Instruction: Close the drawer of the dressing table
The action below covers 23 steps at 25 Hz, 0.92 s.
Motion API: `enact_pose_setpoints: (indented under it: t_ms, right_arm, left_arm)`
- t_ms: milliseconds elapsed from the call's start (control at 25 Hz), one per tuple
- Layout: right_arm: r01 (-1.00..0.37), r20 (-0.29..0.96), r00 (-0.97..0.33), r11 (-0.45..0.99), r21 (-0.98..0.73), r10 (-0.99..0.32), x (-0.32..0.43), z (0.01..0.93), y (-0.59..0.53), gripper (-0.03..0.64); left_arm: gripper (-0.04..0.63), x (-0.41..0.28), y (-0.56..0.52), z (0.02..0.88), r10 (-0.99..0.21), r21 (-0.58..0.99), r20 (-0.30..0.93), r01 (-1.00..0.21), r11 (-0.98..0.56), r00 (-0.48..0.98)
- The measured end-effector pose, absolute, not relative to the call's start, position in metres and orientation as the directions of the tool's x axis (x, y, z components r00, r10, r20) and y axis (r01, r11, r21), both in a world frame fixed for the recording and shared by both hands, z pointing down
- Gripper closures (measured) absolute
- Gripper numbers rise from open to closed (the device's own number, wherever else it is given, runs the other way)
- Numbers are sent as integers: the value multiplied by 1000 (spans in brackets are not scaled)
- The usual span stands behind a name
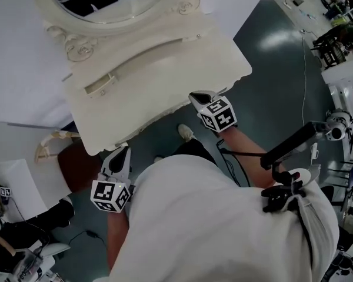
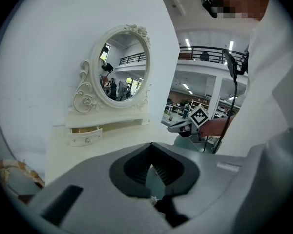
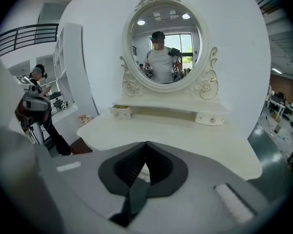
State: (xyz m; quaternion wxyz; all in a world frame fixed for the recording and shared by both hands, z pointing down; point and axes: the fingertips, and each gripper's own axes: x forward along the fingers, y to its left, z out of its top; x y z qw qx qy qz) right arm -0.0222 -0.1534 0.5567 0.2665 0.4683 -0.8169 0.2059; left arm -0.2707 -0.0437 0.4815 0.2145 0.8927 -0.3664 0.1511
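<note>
Ok so here's where I'm at with the dressing table (image 1: 165,81). I'm standing at its front edge, a claw in each hand. My left gripper (image 1: 122,151) sits down by the front left corner of the top, and my right gripper (image 1: 201,97) is up at the front edge further along to the right. Both have their jaws pressed together with nothing pinched between them, and each gripper's own camera shows the tips meeting on empty air.

The drawer (image 3: 121,112) I care about is the little one on the left end of the low shelf under the oval mirror (image 3: 162,43). It's sticking out a bit, with a dark gap showing above its front. Its twin, the right drawer (image 3: 212,118), sits flush. Neither claw is touching the open one. It's way back by the mirror base, well apart from both, with the whole bare tabletop between us.

There's also a reddish-brown stool (image 1: 76,166) tucked beside the left corner of the table, near my left claw.
</note>
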Motion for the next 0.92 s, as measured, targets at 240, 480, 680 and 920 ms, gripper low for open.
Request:
enact_pose_setpoints:
  t_ms: [240, 480, 680, 920]
  right_arm:
    - [-858, 626, -435, 510, -70, -647, -46, 551, -129, 617]
    - [-850, 624, -442, 524, -61, -644, -59, 547, -108, 617]
    - [-850, 622, -439, 523, -54, -649, -62, 541, -90, 617]
    - [-853, 645, -436, 516, -75, -628, -68, 553, -57, 617]
  left_arm:
    - [592, -284, -23, 483, -589, 282, 423, -718, -637, 689]
    - [592, -292, -3, 488, -587, 293, 421, -717, -633, 691]
    - [592, -292, 11, 490, -577, 302, 414, -704, -643, 704]
    - [592, -293, 30, 508, -533, 332, 437, -680, -653, 725]
